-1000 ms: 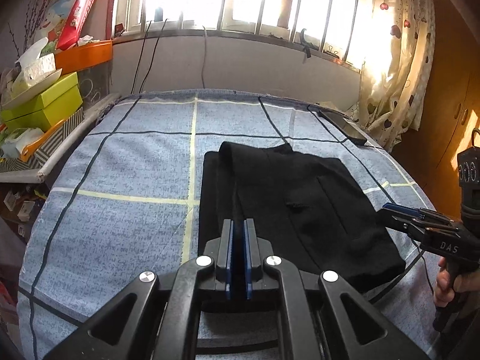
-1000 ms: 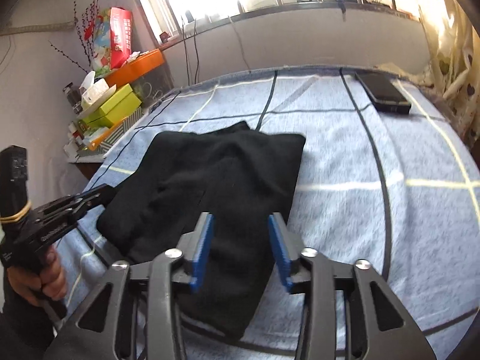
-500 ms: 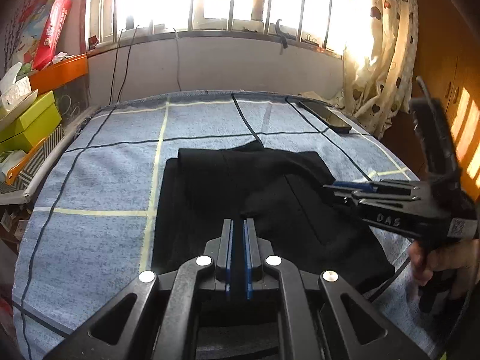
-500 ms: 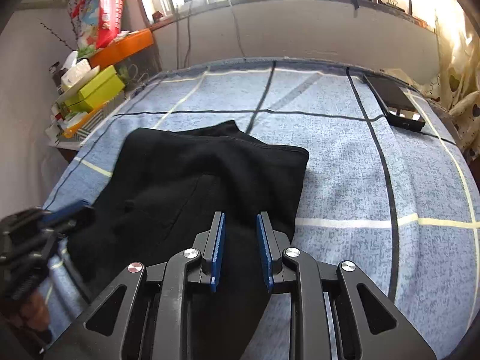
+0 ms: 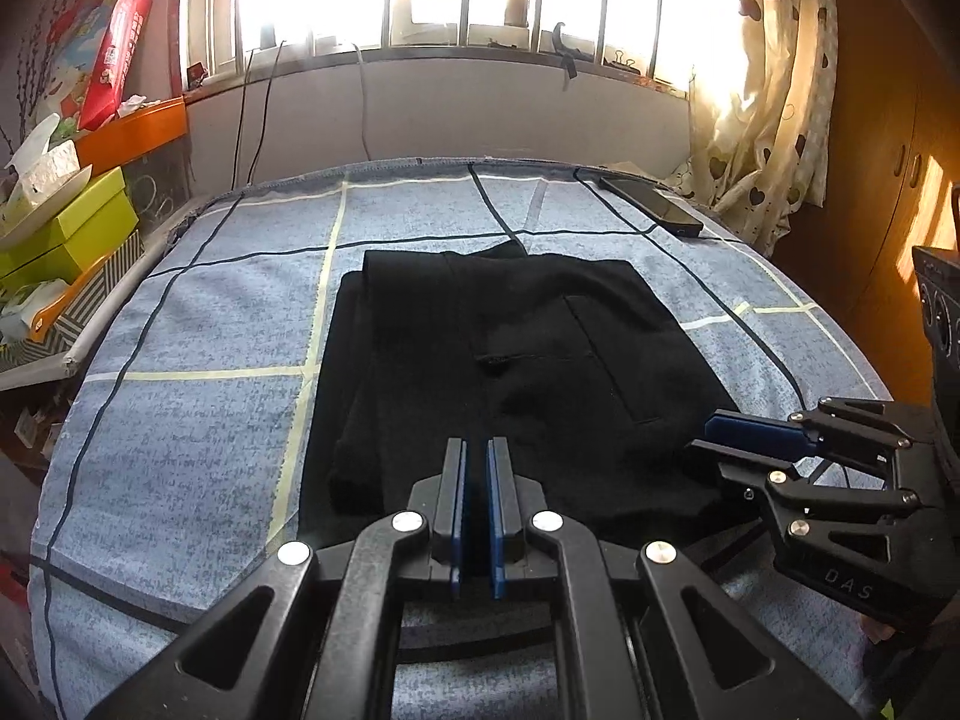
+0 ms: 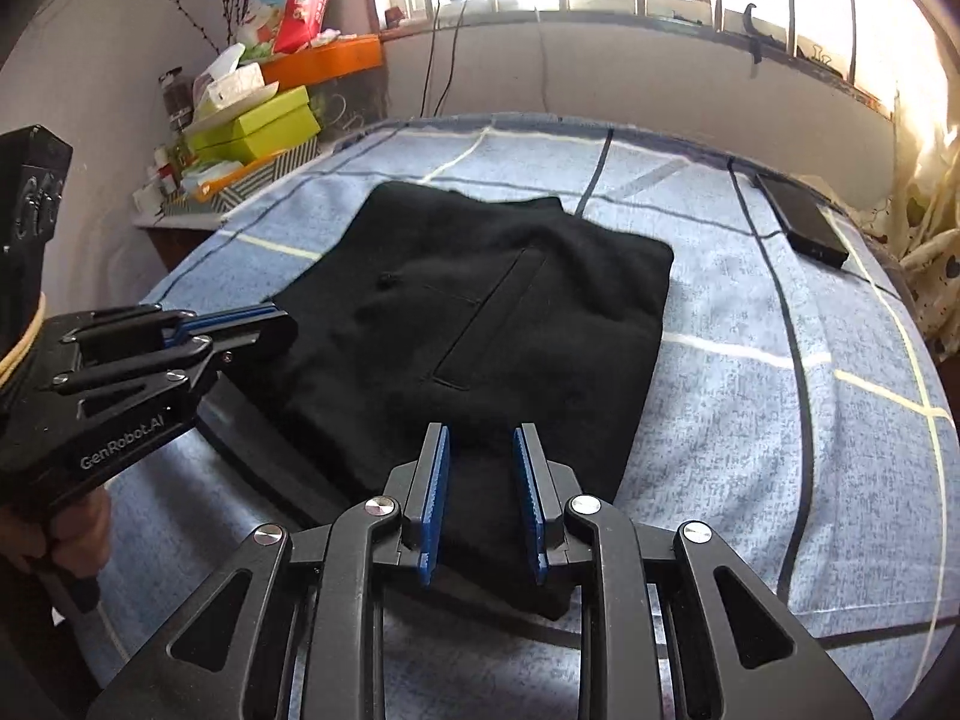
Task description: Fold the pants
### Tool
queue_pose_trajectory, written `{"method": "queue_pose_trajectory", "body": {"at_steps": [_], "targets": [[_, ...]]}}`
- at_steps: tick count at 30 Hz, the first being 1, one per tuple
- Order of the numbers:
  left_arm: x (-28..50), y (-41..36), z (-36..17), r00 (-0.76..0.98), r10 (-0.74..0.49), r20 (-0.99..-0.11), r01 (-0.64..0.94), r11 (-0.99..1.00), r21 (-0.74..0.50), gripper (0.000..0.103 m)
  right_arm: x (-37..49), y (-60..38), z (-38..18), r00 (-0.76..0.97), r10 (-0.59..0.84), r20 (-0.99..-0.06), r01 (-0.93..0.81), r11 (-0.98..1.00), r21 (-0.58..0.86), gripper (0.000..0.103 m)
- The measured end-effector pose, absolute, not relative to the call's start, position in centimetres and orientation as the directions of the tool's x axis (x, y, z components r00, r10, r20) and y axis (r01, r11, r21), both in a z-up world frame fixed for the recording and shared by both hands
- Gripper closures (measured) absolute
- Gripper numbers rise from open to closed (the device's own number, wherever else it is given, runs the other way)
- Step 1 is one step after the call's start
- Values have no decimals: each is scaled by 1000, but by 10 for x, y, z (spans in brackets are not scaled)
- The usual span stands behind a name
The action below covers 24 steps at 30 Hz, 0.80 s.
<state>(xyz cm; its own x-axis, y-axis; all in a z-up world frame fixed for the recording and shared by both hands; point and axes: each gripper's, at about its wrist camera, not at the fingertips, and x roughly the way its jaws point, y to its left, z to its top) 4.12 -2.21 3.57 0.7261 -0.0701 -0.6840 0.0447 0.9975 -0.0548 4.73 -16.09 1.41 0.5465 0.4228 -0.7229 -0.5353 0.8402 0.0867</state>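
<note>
Left gripper: blue pads nearly together, nothing visibly pinched; tips low over the near edge of the black pants, left of their middle.

Right gripper: narrow gap between the blue pads, no cloth between them; black fabric seen through the gap, lying beneath.

Right gripper, seen from the left wrist: coming in low from the right, tips beside the near right corner of the pants; touching or just short, cannot tell.

Left gripper, seen from the right wrist: closed, reaching in from the left, tips at the near left edge of the fabric.

Pants: already a compact rectangle, back pocket and button facing up, flat on the blue checked bedsheet, roughly centred, far edge towards the window.

Progress, as a judgement: most folds look done; one more fold or a final tidy likely.

Doing it well: open both sets of jaws wider, take the near edge through all layers at matching points either side, lift evenly, lay near edge onto far edge, keep the left-hand stack from sliding.

Risk: catching the sheet along with the cloth, or only the top layer.

Hand pose: both tools angled down and forward; left hand wrapped round its handle at the near left.

Further out: phone at the far right of the bed, well apart from the pants; green boxes off to the left.
</note>
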Motion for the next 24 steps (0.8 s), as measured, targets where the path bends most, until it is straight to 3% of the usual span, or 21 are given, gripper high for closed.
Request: {"method": "queue_pose_trajectory", "body": {"at_steps": [17, 24], "targets": [[45, -16, 24, 725, -107, -681, 53, 994, -100, 94, 51, -168, 12, 524, 477, -706, -530, 831, 169, 76], [23, -8, 34, 737, -101, -668, 48, 994, -97, 89, 31, -190, 21, 553, 478, -683, -493, 848, 194, 65]]}}
